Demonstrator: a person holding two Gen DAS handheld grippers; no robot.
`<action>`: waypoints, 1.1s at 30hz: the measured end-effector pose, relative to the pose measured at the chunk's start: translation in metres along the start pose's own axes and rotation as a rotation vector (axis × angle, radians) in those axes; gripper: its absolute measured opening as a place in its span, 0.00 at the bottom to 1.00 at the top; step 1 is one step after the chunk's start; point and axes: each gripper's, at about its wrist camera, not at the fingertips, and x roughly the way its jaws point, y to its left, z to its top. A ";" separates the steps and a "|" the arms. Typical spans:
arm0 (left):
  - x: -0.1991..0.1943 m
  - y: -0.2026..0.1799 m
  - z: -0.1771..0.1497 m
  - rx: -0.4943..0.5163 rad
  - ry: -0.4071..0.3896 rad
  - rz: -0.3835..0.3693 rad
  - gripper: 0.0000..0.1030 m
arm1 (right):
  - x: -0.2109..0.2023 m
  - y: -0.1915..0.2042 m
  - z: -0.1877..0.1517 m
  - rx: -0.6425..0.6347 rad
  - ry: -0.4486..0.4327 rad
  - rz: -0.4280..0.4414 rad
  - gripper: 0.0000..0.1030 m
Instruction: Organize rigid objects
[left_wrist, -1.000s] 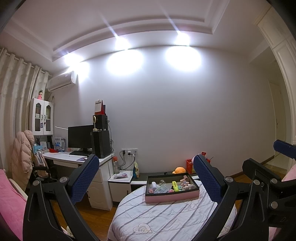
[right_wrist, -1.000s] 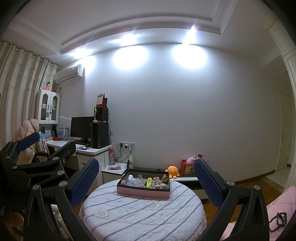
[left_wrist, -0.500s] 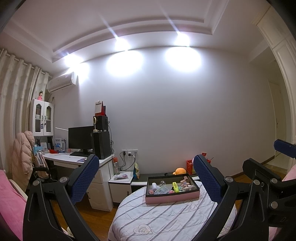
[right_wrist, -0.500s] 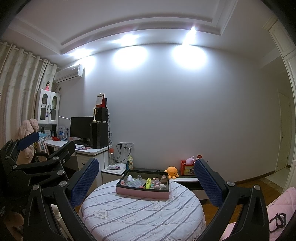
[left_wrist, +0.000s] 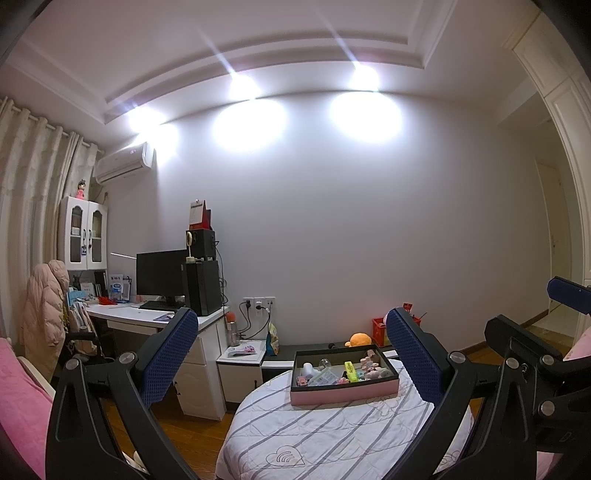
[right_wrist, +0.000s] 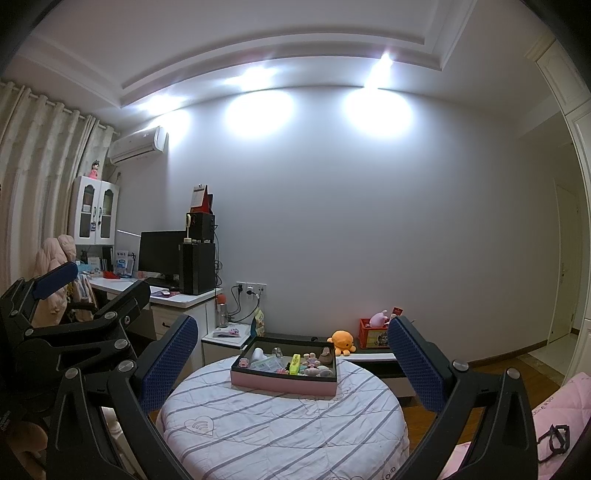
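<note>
**A:** Trinkets (right_wrist: 295, 363) for sorting — where are they sitting right now?

**B:** Nearest first: the left gripper (left_wrist: 291, 354) and the right gripper (right_wrist: 291, 354) are both hovering short of the round table (right_wrist: 280, 424), fingers spread wide and gripping nothing. The left view is also catching the right gripper off at its right edge.

**A:** And beyond the fingers?

**B:** A striped cloth is covering that table, and a pink tray (right_wrist: 282, 384) is resting on its far half. The small items are lying loose inside it; a yellow-green one (right_wrist: 294, 362) is standing out, the rest being too small to name.

**A:** Further back?

**B:** An orange plush (right_wrist: 341, 341) is sitting on a low bench behind the tray, beside a red crate (right_wrist: 373, 334). To the left, a monitor (right_wrist: 160, 254) is standing on a white desk (right_wrist: 184, 301) against the wall.
</note>
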 end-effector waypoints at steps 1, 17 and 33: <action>0.000 0.000 0.000 0.001 0.001 0.000 1.00 | 0.000 0.000 0.000 0.001 0.000 0.001 1.00; 0.000 0.001 0.000 0.002 0.005 0.000 1.00 | 0.000 0.001 0.000 -0.001 0.003 -0.001 1.00; 0.000 0.001 0.000 0.002 0.006 0.001 1.00 | 0.000 0.002 0.000 -0.001 0.004 -0.002 1.00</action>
